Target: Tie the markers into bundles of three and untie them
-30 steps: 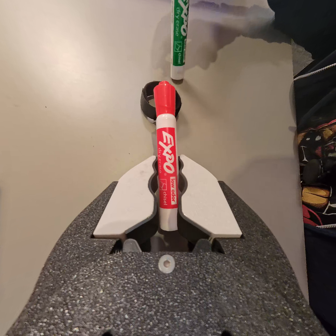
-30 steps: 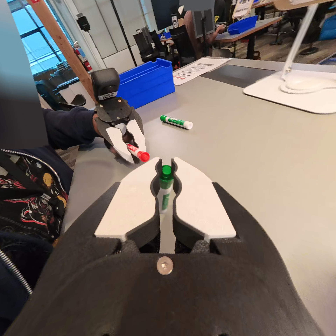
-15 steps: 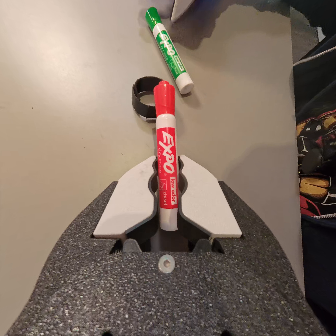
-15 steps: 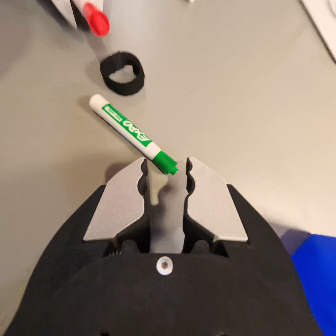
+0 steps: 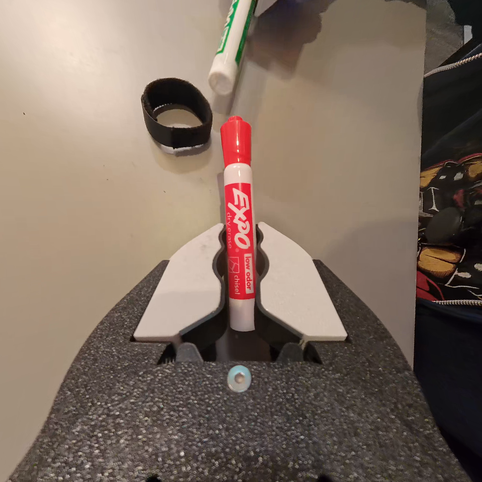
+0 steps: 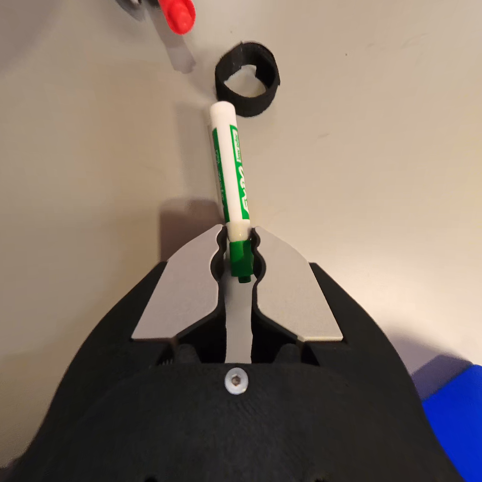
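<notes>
1. Early in the bundling, by the look of it — nothing tied yet. Black strap loop point(image 5: 176, 118) standing empty on the worktop point(image 5: 78, 195), no marker inside it.
2. Left gripper point(image 5: 240, 234): jaws closed on the red marker point(image 5: 238, 224), clamped around the lower barrel, red cap pointing forward and ending just right of the loop.
3. Right gripper point(image 6: 238, 236): jaws closed on the green marker point(image 6: 229, 167), pinched where the cap meets the barrel, white butt end aimed at the near rim of the loop.
4. Left to do, judging from this: thread both markers into the loop, add a third, tighten, then undo.
5. No third marker in either view.
6. Hard to tell whether the green butt end touches the loop or hangs just short of it, or how high either marker sits above the worktop.
7. Cut off: upper part of the green marker in the left view, most of the red marker in the right view. Blue object point(image 6: 456, 417) at the lower right corner only partly seen; clothing point(image 5: 451, 234) along the right edge of the left view.
</notes>
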`<control>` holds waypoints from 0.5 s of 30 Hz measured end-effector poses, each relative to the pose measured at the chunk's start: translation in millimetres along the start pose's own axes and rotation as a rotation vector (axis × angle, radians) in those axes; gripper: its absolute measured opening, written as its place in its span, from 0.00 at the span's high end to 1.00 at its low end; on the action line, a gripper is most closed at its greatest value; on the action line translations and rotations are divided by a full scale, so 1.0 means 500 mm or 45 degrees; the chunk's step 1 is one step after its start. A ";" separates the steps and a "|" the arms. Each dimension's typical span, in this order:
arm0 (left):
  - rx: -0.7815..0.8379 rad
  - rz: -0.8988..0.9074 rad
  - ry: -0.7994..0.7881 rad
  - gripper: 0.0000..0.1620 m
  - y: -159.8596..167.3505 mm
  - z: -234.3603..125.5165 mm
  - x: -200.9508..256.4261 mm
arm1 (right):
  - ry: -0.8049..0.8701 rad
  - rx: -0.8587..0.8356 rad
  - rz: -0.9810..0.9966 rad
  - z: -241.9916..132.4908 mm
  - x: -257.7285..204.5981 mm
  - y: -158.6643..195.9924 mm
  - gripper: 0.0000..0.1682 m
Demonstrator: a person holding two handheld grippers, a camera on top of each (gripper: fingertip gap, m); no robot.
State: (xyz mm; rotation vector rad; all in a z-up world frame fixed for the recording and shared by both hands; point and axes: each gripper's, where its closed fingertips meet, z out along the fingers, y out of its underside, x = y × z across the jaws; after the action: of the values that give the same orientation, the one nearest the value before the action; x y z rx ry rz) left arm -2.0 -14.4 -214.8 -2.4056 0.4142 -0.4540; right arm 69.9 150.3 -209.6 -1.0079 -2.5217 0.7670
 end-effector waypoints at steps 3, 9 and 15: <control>-0.010 0.005 0.007 0.89 -0.001 0.001 0.001 | -0.025 0.127 0.015 -0.030 -0.017 -0.035 0.90; -0.070 0.053 0.017 0.89 -0.007 0.014 0.011 | -0.139 0.200 -0.114 -0.028 -0.063 -0.183 0.90; -0.192 0.108 -0.020 0.88 0.002 0.017 0.019 | -0.161 -0.015 -0.283 0.056 -0.078 -0.230 0.90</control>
State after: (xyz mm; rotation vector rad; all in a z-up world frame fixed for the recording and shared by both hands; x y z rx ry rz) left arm 10.1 -14.3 -219.4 -2.5231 0.5590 -0.3775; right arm 22.2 42.9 -168.5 -0.6860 -2.6898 0.7716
